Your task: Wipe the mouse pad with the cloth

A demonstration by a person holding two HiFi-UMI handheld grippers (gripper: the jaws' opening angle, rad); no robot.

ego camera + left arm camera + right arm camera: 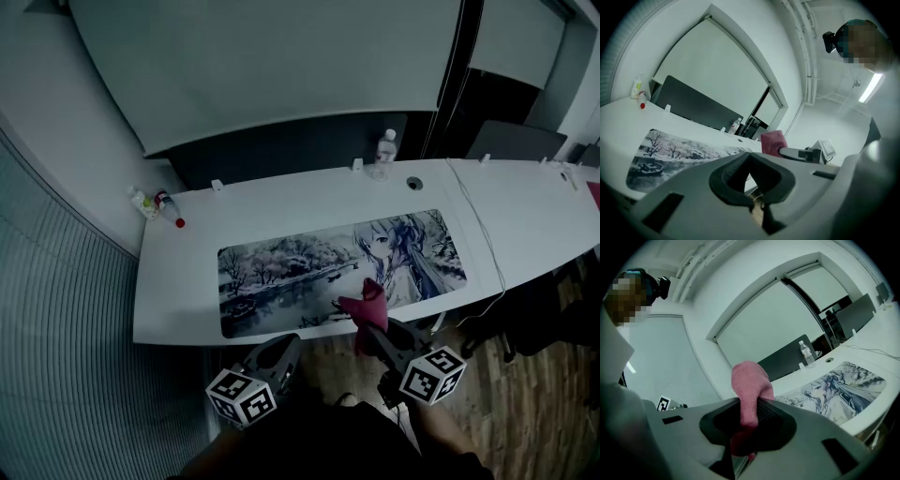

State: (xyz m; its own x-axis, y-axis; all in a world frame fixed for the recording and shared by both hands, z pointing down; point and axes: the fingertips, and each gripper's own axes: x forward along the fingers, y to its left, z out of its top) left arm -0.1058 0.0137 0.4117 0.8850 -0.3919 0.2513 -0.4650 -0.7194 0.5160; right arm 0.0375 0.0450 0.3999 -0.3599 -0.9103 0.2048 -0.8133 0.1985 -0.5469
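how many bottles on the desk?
3: water bottle at the back edge; green-label bottle and red-cap bottle together at the far-left corner. None look hidden.

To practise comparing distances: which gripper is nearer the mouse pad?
Right. The right gripper, shut on the pink cloth, is at the mouse pad's near edge; the left gripper hangs off the desk's front, short of the pad.

Head view looks steeply down over the mouse pad (300,267); both gripper views skim it low from its near edge.
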